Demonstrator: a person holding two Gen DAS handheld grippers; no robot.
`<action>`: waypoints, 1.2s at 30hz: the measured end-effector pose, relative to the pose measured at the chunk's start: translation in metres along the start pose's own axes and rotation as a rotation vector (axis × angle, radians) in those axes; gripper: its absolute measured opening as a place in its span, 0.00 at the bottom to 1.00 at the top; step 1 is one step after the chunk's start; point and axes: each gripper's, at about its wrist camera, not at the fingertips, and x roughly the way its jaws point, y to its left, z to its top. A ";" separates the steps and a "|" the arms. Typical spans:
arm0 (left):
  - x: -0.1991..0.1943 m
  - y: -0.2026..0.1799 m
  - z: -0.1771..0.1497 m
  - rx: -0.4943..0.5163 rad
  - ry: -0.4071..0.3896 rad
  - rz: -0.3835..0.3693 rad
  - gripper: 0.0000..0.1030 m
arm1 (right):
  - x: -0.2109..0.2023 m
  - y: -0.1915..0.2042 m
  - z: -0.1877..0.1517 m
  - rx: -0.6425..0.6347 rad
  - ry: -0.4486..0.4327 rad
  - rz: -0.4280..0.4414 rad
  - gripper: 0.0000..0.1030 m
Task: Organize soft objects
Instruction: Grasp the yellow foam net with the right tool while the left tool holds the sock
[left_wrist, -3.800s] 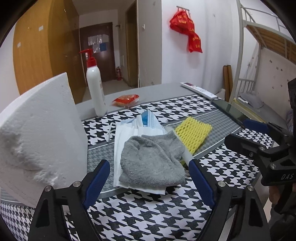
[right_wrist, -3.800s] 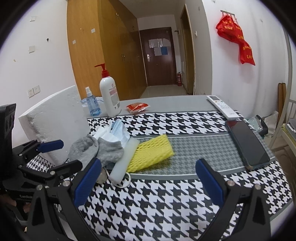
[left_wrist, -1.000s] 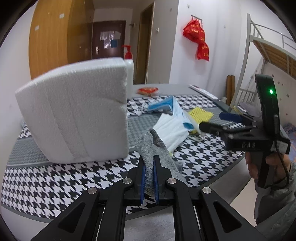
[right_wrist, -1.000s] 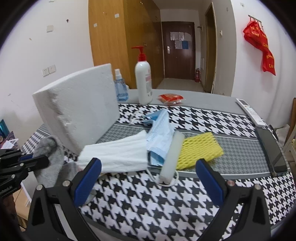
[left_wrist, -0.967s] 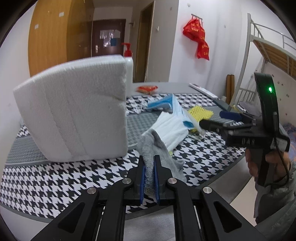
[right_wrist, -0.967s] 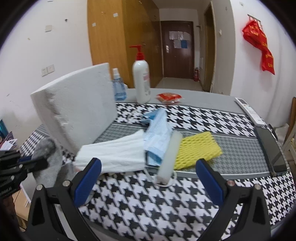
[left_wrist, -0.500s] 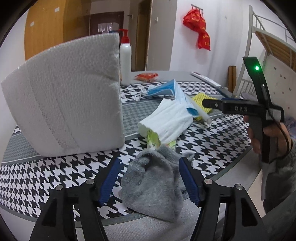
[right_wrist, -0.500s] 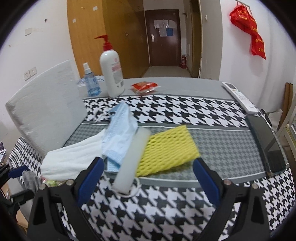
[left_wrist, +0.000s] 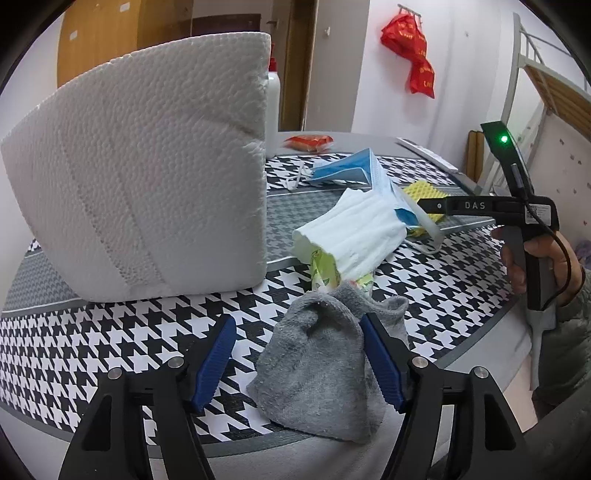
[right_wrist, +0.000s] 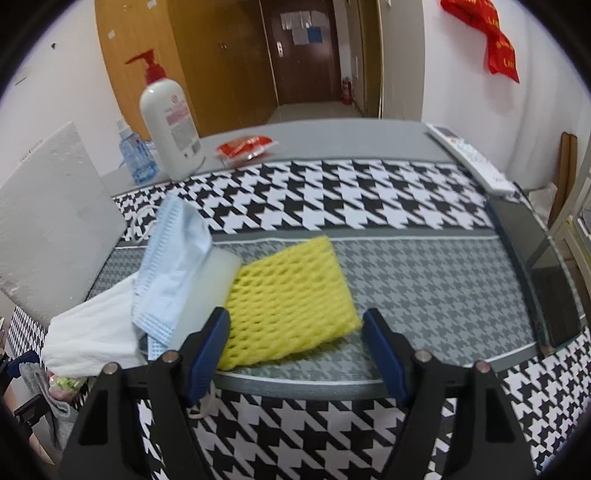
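Note:
A grey sock (left_wrist: 321, 365) lies crumpled at the table's near edge, between the open jaws of my left gripper (left_wrist: 297, 362), which is not holding it. A white folded cloth (left_wrist: 354, 232) lies behind it, with a blue face mask (left_wrist: 351, 173) further back. In the right wrist view my right gripper (right_wrist: 295, 354) is open, its jaws on either side of the near end of a yellow foam net (right_wrist: 290, 299). Beside the net lie a white foam tube (right_wrist: 207, 291), the blue mask (right_wrist: 173, 254) and the white cloth (right_wrist: 96, 339).
A big white foam block (left_wrist: 147, 206) stands at the left. A lotion pump bottle (right_wrist: 170, 122), a small spray bottle (right_wrist: 135, 155), a red packet (right_wrist: 245, 146), a remote (right_wrist: 469, 155) and a black phone (right_wrist: 535, 258) sit on the houndstooth table cover (right_wrist: 369, 195).
My left gripper, shut on the grey sock a second ago, has opened and the sock now lies on the table edge. My right gripper has moved forward to the yellow net.

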 end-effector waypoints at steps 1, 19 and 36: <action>0.000 0.000 0.000 0.000 0.000 0.002 0.70 | 0.000 0.000 0.000 -0.006 -0.003 -0.006 0.71; -0.010 -0.003 -0.008 0.011 -0.012 0.036 0.78 | -0.019 0.007 0.001 -0.046 -0.069 0.048 0.10; -0.006 -0.019 -0.016 0.063 0.006 0.016 0.87 | -0.102 -0.008 0.004 0.009 -0.269 0.018 0.10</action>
